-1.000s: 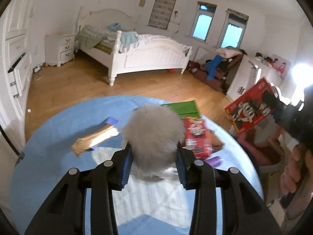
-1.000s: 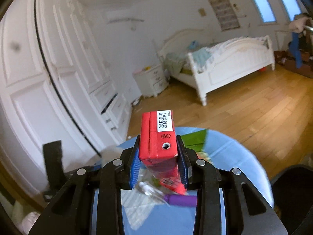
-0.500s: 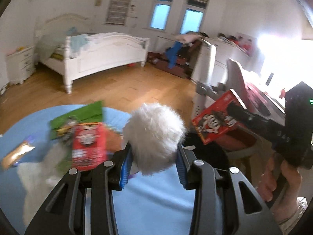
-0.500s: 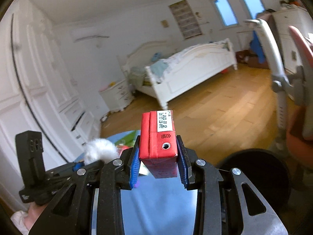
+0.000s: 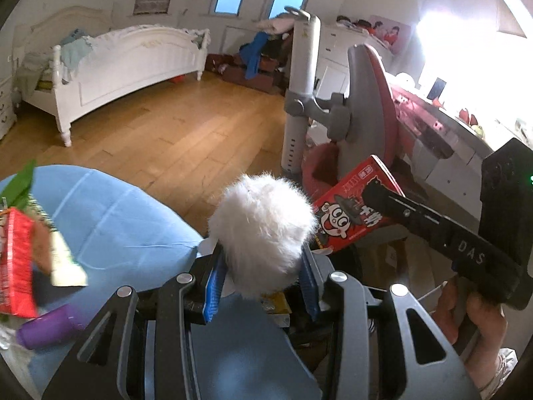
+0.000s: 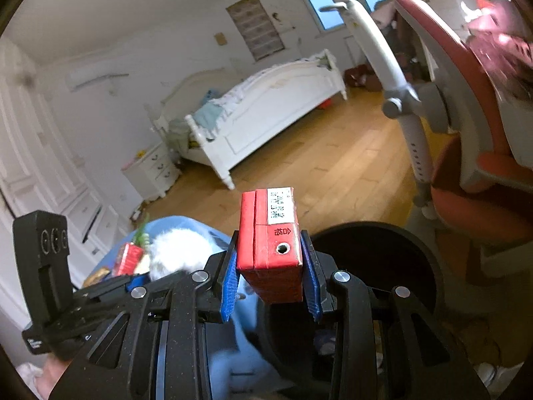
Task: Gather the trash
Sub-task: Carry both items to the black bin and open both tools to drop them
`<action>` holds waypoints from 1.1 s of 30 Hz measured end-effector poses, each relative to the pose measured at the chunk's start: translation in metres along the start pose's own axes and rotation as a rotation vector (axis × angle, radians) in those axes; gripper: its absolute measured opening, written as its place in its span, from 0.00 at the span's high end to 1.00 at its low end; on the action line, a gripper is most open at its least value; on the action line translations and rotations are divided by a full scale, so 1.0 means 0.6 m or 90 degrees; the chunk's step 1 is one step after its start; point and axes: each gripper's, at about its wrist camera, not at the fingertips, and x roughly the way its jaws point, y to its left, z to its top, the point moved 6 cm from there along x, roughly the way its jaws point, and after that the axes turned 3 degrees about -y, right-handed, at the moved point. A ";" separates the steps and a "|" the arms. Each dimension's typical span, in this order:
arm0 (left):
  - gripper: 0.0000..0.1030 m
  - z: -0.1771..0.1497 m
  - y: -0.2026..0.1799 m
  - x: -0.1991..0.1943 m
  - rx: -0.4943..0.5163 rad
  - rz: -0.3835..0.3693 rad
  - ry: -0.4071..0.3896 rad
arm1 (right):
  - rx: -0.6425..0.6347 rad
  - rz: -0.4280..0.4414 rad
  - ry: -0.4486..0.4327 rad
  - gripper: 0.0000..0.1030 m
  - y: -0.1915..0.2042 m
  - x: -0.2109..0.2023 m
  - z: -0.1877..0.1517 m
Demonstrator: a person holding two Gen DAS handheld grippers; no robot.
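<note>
Left wrist view is showing the left gripper (image 5: 263,273) clamping a fluffy white ball of fur-like material (image 5: 261,236) between its blue pads (image 5: 213,283), the ball bulging above and ahead of the fingertips. Just beyond it and to the right, the right gripper (image 5: 379,200) is holding a red rectangular drink carton printed with a cartoon face (image 5: 346,213), tilted, with a person's hand (image 5: 466,316) wrapped around the black handle. Under the left gripper a round table covered in light blue cloth (image 5: 126,220) is lying, and at its left edge more litter is sitting: a second red carton (image 5: 15,260), a green wrapper (image 5: 18,183), a pale wrapper (image 5: 63,260) and a purple cylindrical tube (image 5: 46,328), all well apart from both tools.

Right wrist view is showing the red carton (image 6: 271,243) pinched upright between the right gripper's (image 6: 271,286) blue pads (image 6: 230,283), its top face with a punched straw hole and a white date label facing the camera. Directly below and ahead of that carton, the round black rim of a bin (image 6: 383,233) is opening, beside the table's edge. To the left, the left gripper (image 6: 160,266) is carrying the white ball (image 6: 173,250) over the blue cloth, near the bin but not above it. A pink and grey desk chair (image 6: 466,116) is standing to the right, and a white bed (image 6: 266,110) is sitting across the wooden floor (image 6: 333,166).
</note>
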 end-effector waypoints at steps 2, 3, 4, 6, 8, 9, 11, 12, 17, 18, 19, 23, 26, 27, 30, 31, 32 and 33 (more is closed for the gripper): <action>0.62 -0.002 -0.006 0.013 0.004 -0.001 0.009 | 0.007 -0.001 0.005 0.67 0.002 0.010 0.003; 0.62 -0.004 -0.007 0.018 0.006 -0.002 0.013 | 0.011 -0.002 0.008 0.67 -0.003 0.013 0.001; 0.62 -0.006 -0.008 0.021 0.008 -0.002 0.017 | 0.014 -0.002 0.009 0.67 -0.005 0.016 -0.002; 0.62 -0.007 -0.013 0.031 0.012 -0.003 0.023 | 0.019 -0.005 0.012 0.67 -0.010 0.019 -0.008; 0.62 -0.008 -0.017 0.038 0.018 -0.004 0.030 | 0.024 -0.007 0.016 0.67 -0.014 0.018 -0.014; 0.62 -0.008 -0.019 0.040 0.020 -0.003 0.032 | 0.027 -0.008 0.017 0.67 -0.017 0.020 -0.016; 0.62 -0.007 -0.024 0.045 0.024 -0.004 0.035 | 0.033 -0.009 0.021 0.67 -0.022 0.022 -0.019; 0.62 -0.006 -0.025 0.047 0.026 -0.004 0.036 | 0.034 -0.010 0.023 0.67 -0.021 0.022 -0.022; 0.62 -0.004 -0.032 0.058 0.034 -0.007 0.044 | 0.045 -0.017 0.029 0.67 -0.032 0.027 -0.031; 0.62 -0.004 -0.034 0.060 0.035 -0.008 0.046 | 0.046 -0.018 0.030 0.67 -0.036 0.028 -0.032; 0.62 -0.004 -0.034 0.061 0.036 -0.009 0.047 | 0.048 -0.020 0.031 0.67 -0.039 0.029 -0.033; 0.58 -0.003 -0.038 0.066 0.043 -0.013 0.049 | 0.063 -0.030 0.036 0.67 -0.053 0.032 -0.035; 0.48 -0.003 -0.039 0.066 0.046 -0.008 0.049 | 0.081 -0.040 0.041 0.63 -0.066 0.033 -0.036; 0.47 -0.003 -0.039 0.067 0.047 -0.007 0.048 | 0.084 -0.043 0.038 0.53 -0.068 0.032 -0.034; 0.31 -0.004 -0.037 0.067 0.046 -0.001 0.052 | 0.082 -0.055 0.026 0.39 -0.071 0.026 -0.031; 0.28 -0.003 -0.035 0.064 0.044 0.003 0.048 | 0.081 -0.058 0.025 0.37 -0.070 0.025 -0.030; 0.25 -0.002 -0.033 0.059 0.044 0.005 0.039 | 0.081 -0.058 0.025 0.37 -0.070 0.025 -0.030; 0.25 -0.002 -0.032 0.055 0.043 0.006 0.036 | 0.080 -0.057 0.026 0.37 -0.069 0.026 -0.029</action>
